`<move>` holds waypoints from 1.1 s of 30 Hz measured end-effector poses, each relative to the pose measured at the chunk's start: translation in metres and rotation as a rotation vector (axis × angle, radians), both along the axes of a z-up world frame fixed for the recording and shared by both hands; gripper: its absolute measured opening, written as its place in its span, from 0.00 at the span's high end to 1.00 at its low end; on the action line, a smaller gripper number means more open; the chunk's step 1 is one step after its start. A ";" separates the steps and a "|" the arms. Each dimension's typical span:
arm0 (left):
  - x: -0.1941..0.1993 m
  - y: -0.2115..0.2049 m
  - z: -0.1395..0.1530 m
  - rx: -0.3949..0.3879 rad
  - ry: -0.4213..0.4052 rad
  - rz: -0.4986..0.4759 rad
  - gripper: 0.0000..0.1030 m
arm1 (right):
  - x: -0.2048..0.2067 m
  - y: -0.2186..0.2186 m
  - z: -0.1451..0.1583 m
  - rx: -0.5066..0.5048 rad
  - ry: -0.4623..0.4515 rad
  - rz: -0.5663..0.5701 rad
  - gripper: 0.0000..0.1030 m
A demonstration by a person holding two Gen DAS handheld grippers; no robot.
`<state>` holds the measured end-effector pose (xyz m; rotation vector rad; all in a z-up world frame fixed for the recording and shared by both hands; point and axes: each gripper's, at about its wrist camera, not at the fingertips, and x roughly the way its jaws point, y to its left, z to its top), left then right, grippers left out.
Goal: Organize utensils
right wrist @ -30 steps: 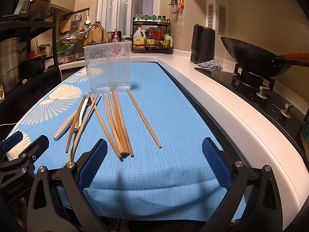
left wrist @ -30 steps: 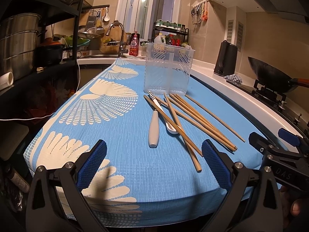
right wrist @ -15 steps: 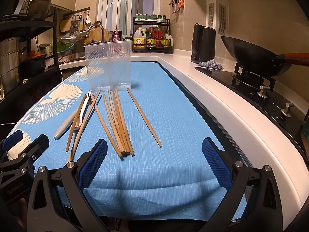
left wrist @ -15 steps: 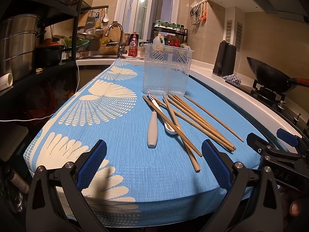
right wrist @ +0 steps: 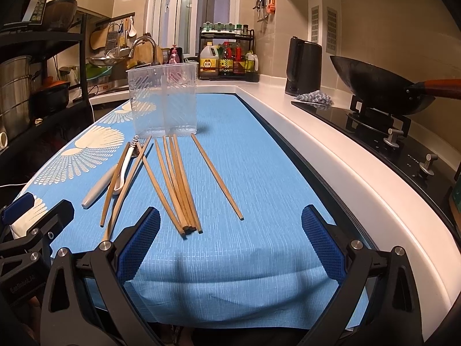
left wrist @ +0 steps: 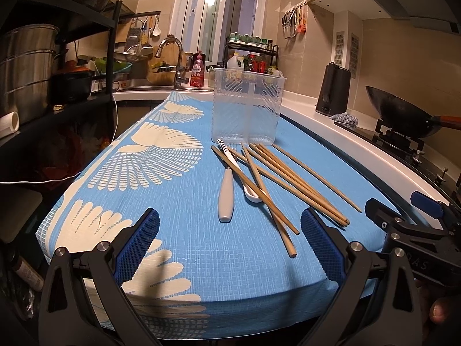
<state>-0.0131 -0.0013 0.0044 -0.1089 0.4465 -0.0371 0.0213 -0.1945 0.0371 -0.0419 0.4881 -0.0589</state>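
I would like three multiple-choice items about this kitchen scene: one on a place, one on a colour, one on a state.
1. Where do the chopsticks lie?
A. inside the clear holder
B. on the blue cloth, in front of the clear holder
C. on the stove

2. What colour are the pads of the right tongs?
A. blue
B. red
C. white

3. What does the clear holder contain?
A. spoons
B. chopsticks
C. nothing visible

Answers:
1 B: they rest on the blue cloth.
2 A: both pads are blue.
3 C: only the background shows through its walls.

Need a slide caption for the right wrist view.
Open right gripper faces loose chopsticks before an empty clear holder.
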 end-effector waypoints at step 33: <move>0.015 0.003 -0.011 0.021 -0.021 0.032 0.25 | 0.042 -0.035 -0.015 0.077 0.060 -0.018 0.28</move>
